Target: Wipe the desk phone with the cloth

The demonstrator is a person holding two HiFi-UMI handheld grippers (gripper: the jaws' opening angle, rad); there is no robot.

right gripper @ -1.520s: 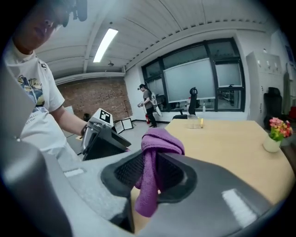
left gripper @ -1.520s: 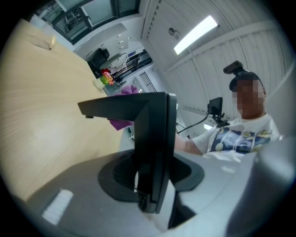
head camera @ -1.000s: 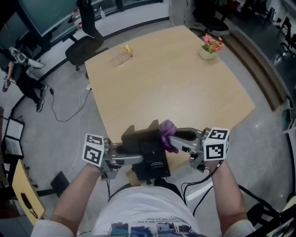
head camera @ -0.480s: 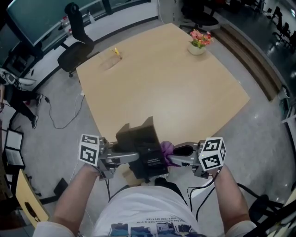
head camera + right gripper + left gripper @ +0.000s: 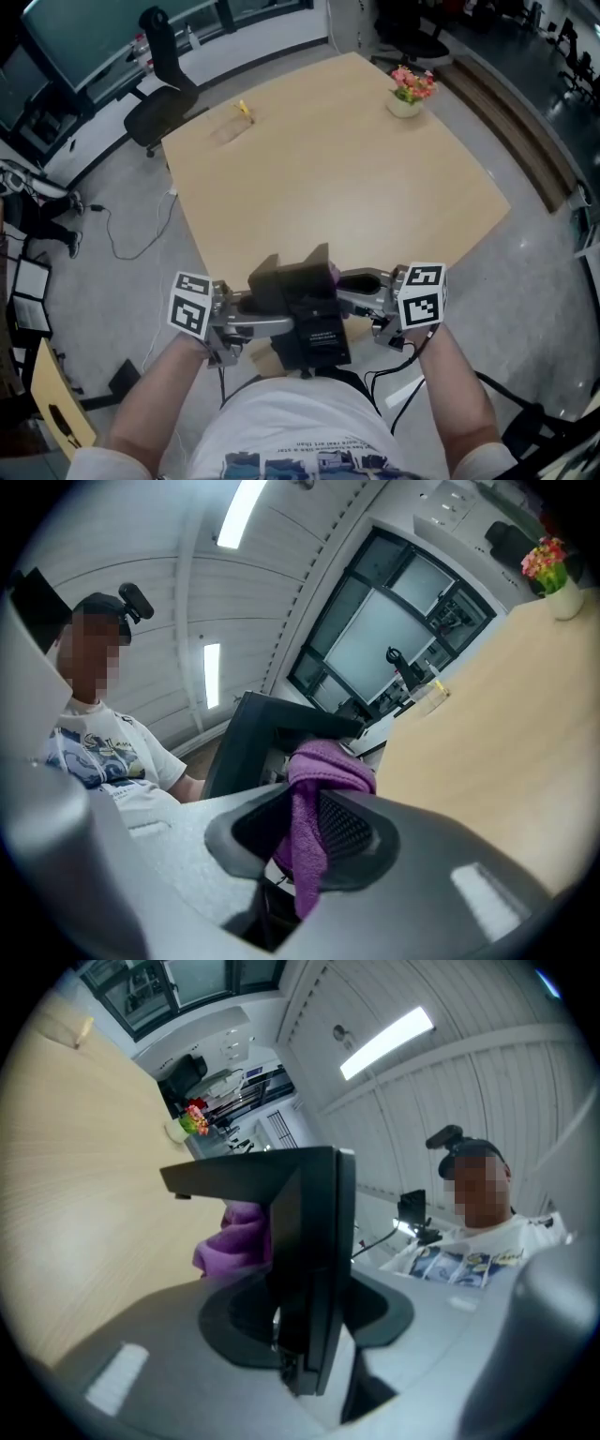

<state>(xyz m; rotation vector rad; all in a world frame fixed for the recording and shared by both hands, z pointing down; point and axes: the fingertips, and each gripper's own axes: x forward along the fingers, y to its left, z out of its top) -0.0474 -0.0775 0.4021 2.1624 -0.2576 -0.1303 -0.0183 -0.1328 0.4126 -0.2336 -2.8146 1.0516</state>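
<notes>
Black plastic fills the middle of the head view: the desk phone (image 5: pixel 302 305) sits at the near edge of the table (image 5: pixel 356 178), right in front of the person's body, between the two tools. The left hand-held gripper (image 5: pixel 265 315) comes in from the left. In the left gripper view its jaws stand partly apart and are clamped on a thin upright panel of the desk phone (image 5: pixel 307 1241), one jaw on each face. Whether the phone's underside touches the table cannot be told.

The right hand-held gripper (image 5: pixel 354 284) comes in from the other side. Its own view shows the jaws closed on a purple cloth (image 5: pixel 315 803). The fabric is pinched between them, with a bunched fold standing above the jaws and a tail hanging below. That fold lies against the dark body of the phone (image 5: pixel 251 741). From the head view only a sliver of the cloth (image 5: pixel 334 272) shows at the phone's upper right corner.

Farther off, a pot of pink flowers (image 5: pixel 410 91) stands near the table's far corner, and a black office chair (image 5: pixel 157 97) is on the floor beyond the table's left side.
</notes>
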